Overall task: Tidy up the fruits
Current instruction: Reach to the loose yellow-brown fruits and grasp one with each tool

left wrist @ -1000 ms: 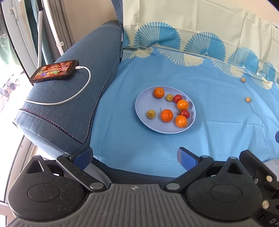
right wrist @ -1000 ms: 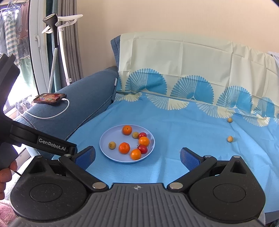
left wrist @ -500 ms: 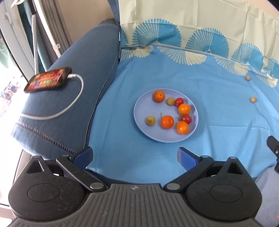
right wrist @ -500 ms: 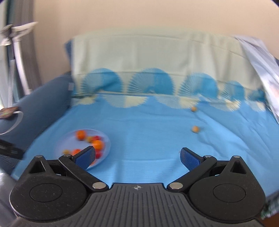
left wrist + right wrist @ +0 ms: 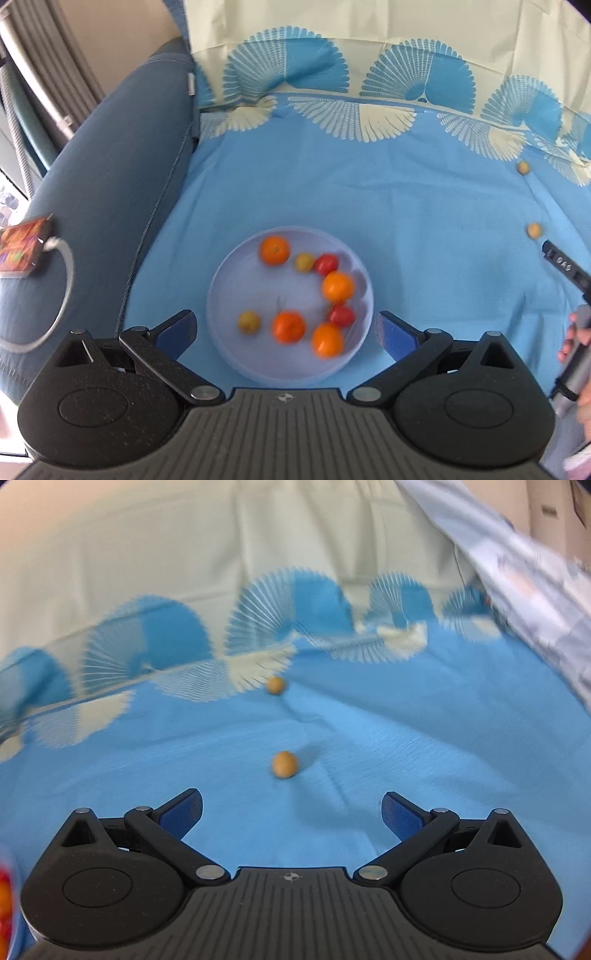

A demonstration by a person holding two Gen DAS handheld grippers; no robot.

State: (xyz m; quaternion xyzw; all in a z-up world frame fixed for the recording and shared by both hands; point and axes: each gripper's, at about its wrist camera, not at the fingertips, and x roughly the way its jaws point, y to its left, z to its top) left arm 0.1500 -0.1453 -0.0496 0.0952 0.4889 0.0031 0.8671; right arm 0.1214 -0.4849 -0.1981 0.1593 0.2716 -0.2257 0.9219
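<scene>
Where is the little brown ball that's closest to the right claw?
In the right wrist view, the nearer brown fruit lies on the blue sheet, just ahead of the open right claw, with the other brown fruit farther back.

My left gripper [image 5: 285, 332] is matt black plastic with a fine speckled grain, a ribbed panel at 6 o'clock, dull metal pivot pins and smooth blue pads [image 5: 176, 329] — my right gripper [image 5: 291, 814] looks the same. The sheet [image 5: 424, 206] is thin woven cloth, creased. The plate [image 5: 229, 280] is smooth, faintly glossy. The sofa arm [image 5: 110, 177] is coarse denim-like fabric — stitched along its seam.
</scene>
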